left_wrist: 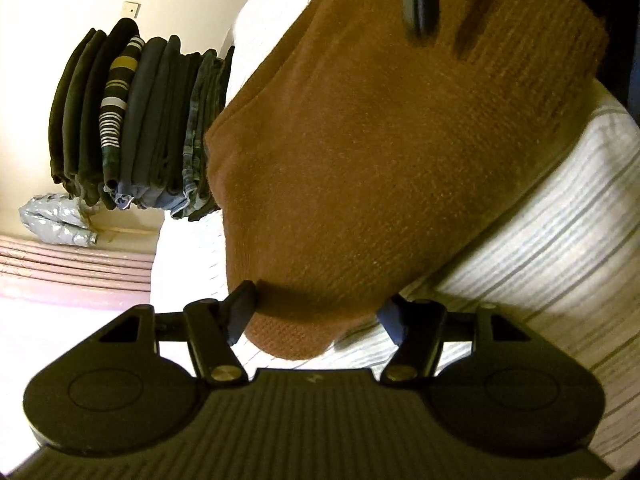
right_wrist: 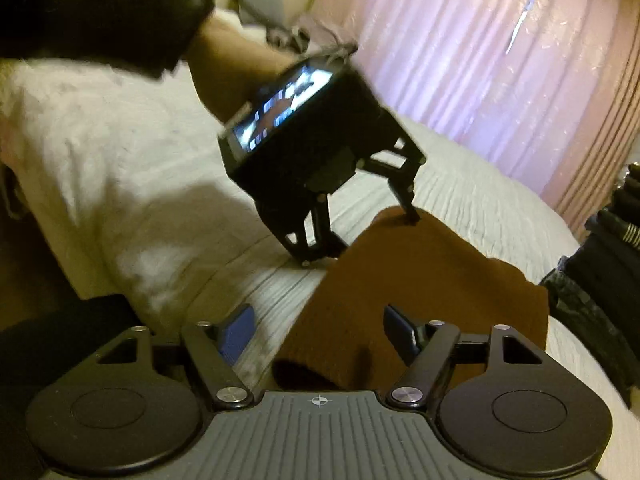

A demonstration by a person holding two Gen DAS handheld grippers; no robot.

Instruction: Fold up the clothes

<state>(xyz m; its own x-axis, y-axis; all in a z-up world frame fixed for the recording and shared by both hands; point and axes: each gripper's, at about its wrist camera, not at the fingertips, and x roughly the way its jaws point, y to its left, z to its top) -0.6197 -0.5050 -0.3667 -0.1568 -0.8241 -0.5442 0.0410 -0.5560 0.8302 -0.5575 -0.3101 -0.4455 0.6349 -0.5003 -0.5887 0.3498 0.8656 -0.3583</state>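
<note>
A folded brown knit sweater (left_wrist: pixel 360 152) lies on the striped white bed sheet (left_wrist: pixel 540 248). My left gripper (left_wrist: pixel 318 316) is open, and the sweater's near corner sits between its fingers. From the top of the left wrist view, one of the right gripper's fingers (left_wrist: pixel 420 4) reaches down onto the sweater's ribbed end. In the right wrist view my right gripper (right_wrist: pixel 320 332) is open over the sweater (right_wrist: pixel 420 280), whose near edge lies between its blue pads. The left gripper (right_wrist: pixel 368 236) straddles the far corner, motion-blurred.
A tall stack of folded dark clothes (left_wrist: pixel 140 120) stands on the bed beside the sweater, also showing as folded clothes (right_wrist: pixel 612 248) at the right edge. Pink curtains (right_wrist: pixel 480 60) hang behind the bed. A person's forearm (right_wrist: pixel 224 64) and white shirt (right_wrist: pixel 80 140) fill the left. A silver bag (left_wrist: pixel 56 220) lies on the floor.
</note>
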